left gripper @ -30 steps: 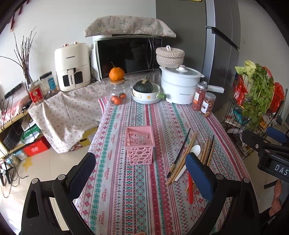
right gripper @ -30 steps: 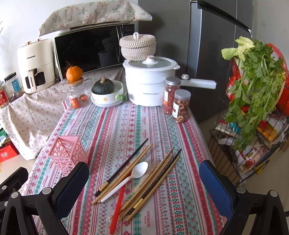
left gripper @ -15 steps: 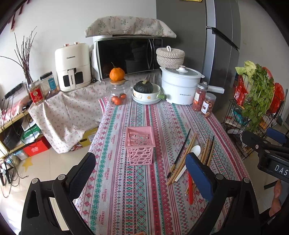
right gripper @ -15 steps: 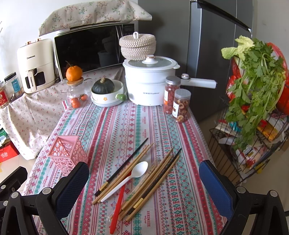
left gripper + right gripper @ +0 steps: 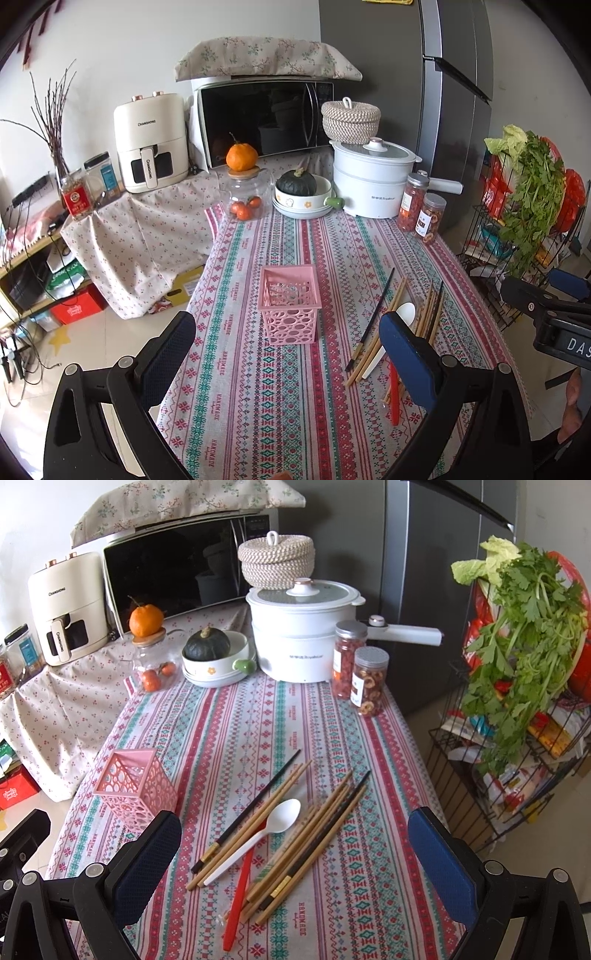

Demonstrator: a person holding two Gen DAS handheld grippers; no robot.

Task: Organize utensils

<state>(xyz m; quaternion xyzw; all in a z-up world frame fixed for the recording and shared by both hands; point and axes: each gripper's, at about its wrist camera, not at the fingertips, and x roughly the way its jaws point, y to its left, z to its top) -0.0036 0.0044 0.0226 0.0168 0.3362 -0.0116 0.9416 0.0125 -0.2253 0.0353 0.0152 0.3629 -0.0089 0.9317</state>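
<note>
Both tongs are held above the near end of the table with their pads wide apart and empty: the left gripper [image 5: 286, 350] faces the pink basket [image 5: 289, 303], the right gripper [image 5: 293, 847] the loose pile of chopsticks [image 5: 314, 830], white spoon [image 5: 258, 840] and a red utensil [image 5: 238, 897]. Nothing has shifted over the last second, so sorting has probably not begun; the basket looks empty. The striped tablecloth [image 5: 229, 738] also carries a white pot [image 5: 301, 635], jars and a squash bowl, with a microwave [image 5: 173, 565] behind.
</note>
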